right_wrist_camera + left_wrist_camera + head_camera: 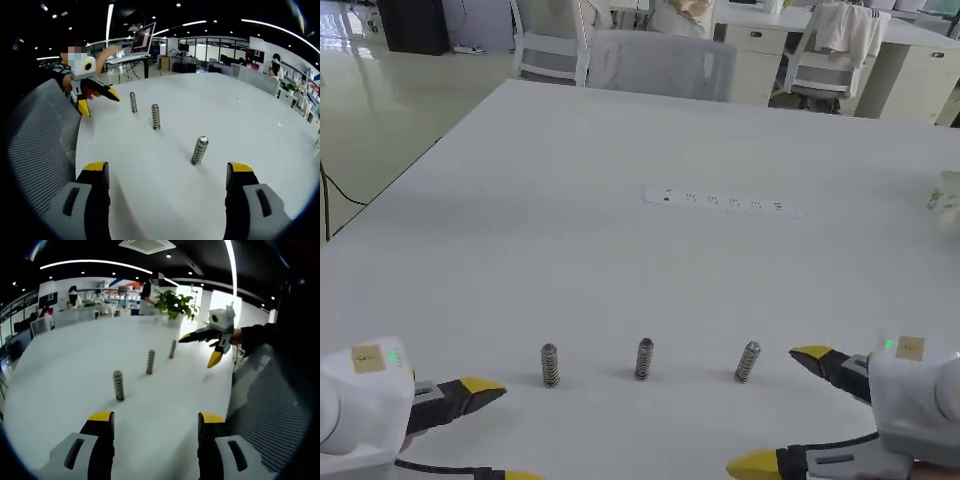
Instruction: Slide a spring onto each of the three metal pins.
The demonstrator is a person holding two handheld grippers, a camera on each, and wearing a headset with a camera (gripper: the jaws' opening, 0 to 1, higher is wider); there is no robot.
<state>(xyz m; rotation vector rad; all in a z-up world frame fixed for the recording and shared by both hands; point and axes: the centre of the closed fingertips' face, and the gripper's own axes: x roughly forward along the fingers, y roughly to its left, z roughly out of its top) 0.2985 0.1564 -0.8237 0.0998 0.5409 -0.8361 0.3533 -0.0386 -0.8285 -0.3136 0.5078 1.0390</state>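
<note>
White workbench holds three springs upright in a row, apparently already sleeving their hidden pins, between left gripper and right gripper, jaws apart and empty, so only withdrawal seems left.

The left tool and right tool hover low, jaws spread wide, tips pointing toward each other.

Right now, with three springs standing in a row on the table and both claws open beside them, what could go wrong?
1. The right-hand spring leans to one side, so it may be poorly seated and could tip over.
2. The open right claw sits close to that spring, and a small sideways drift could knock it.
3. No base shows under the springs on the table, so any bump might topple one.
</note>
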